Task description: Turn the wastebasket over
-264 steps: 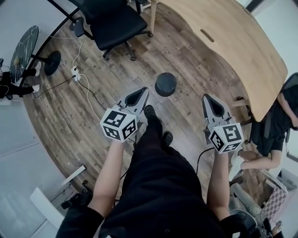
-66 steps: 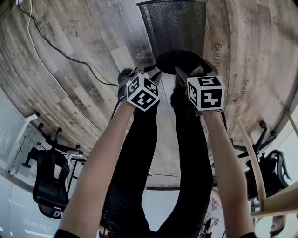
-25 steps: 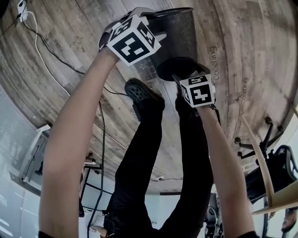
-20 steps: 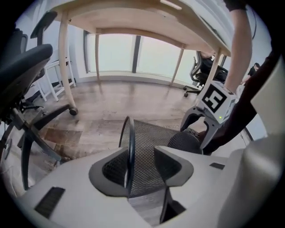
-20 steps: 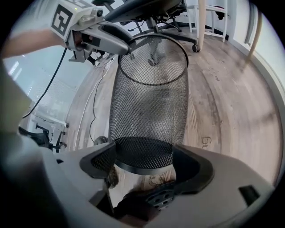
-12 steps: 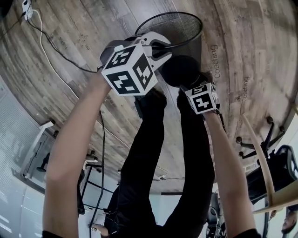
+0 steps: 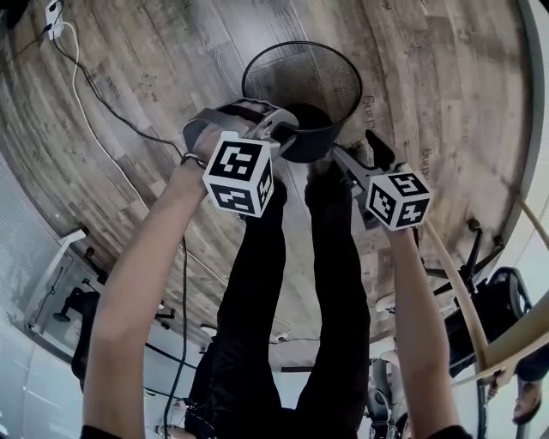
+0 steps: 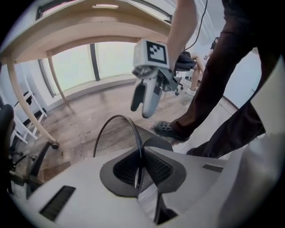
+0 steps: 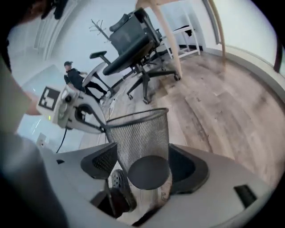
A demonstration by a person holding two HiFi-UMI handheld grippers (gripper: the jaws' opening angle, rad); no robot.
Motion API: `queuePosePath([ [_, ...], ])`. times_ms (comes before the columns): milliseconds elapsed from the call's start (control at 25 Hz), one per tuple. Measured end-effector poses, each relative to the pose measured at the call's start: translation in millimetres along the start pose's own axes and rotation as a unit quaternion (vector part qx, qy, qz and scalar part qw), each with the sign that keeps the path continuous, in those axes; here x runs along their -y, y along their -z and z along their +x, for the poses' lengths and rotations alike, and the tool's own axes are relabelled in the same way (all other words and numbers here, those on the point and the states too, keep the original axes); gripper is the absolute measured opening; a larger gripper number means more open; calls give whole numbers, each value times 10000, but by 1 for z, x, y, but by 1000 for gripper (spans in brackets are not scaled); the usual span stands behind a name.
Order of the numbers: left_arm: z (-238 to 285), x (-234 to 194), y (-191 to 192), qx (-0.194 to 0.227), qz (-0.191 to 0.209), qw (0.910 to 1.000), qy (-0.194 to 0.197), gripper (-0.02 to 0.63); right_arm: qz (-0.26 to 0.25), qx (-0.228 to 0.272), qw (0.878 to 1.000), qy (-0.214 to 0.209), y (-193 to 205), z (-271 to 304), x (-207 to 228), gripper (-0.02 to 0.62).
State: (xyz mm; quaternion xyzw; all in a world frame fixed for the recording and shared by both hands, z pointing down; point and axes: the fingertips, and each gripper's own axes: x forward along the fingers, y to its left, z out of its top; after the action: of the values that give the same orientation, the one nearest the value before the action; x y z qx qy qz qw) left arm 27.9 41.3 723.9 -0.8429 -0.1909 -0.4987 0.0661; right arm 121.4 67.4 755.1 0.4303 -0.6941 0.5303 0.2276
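The wastebasket (image 7: 300, 86) is a black wire-mesh bin, held off the wooden floor in front of my legs with its mouth turned up toward the head view. My left gripper (image 7: 279, 129) has just been closing and is shut on the near rim. In the left gripper view the thin rim (image 8: 129, 122) runs between its pads (image 8: 153, 167). My right gripper (image 7: 347, 159) sits at the bin's lower part. In the right gripper view the mesh wall (image 9: 142, 133) and round base fill the space between its pads (image 9: 187, 167), which touch both sides.
A white power strip (image 7: 53, 13) and its cable (image 7: 94, 94) lie on the floor at the left. My legs (image 7: 283, 257) and a shoe (image 8: 171, 130) are just below the bin. A curved wooden desk (image 8: 89, 26) and an office chair (image 9: 133, 40) stand nearby.
The left gripper came back from the far rim and shut on it. The bin rose and tipped, so its mouth now faces up. The right gripper moved right and up with the base.
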Motion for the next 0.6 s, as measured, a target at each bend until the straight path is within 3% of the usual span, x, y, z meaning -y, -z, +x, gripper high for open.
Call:
queuePosePath([
  [280, -4, -1, 12, -501, 166, 9957, -767, 48, 863, 992, 9907, -363, -82, -19, -4, 354],
  [360, -1, 7, 13, -515, 111, 9956, -774, 48, 1064, 990, 9878, -565, -86, -10, -16, 279],
  [480, 6, 21, 12, -455, -36, 9964, -708, 48, 1059, 713, 9896, -661, -73, 8, -27, 258],
  [600, 18, 37, 7, -373, -116, 9978, -528, 48, 538, 305, 9979, -197, -52, 18, -25, 92],
])
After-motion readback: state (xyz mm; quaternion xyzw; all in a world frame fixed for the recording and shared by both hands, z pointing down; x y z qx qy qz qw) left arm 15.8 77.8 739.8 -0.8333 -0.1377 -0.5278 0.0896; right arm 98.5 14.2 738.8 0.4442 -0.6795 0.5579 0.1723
